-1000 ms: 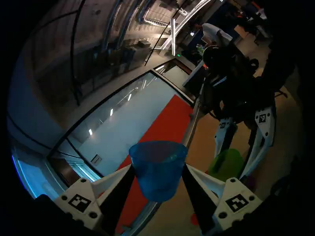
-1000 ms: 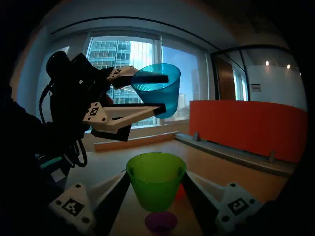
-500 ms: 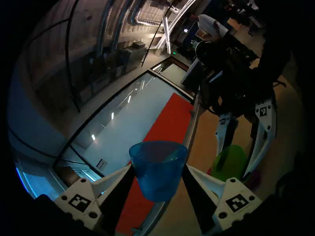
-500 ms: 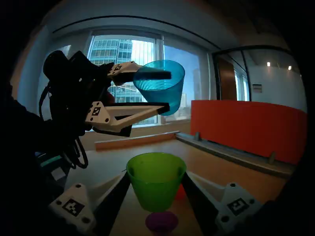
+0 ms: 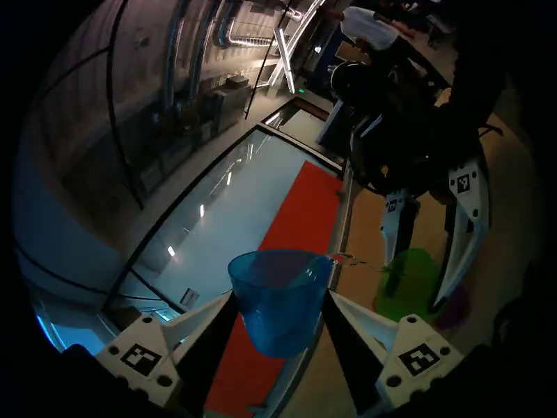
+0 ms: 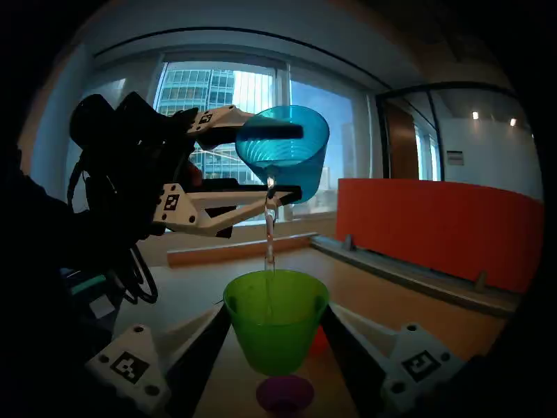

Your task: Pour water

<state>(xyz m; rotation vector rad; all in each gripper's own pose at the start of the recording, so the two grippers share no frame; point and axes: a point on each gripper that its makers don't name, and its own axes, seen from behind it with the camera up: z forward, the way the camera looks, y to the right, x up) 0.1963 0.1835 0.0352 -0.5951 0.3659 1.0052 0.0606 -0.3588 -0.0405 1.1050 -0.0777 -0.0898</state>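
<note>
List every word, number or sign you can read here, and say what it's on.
No text can be read.
Wall sign: too small to read.
Square markers: black-and-white patterns, no letters or digits.
On the blue cup and green cup: no print visible.

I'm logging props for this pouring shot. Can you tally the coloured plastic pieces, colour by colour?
blue cup: 1
green cup: 1
purple cup: 1
red piece, half hidden behind the green cup: 1
Total: 4
</note>
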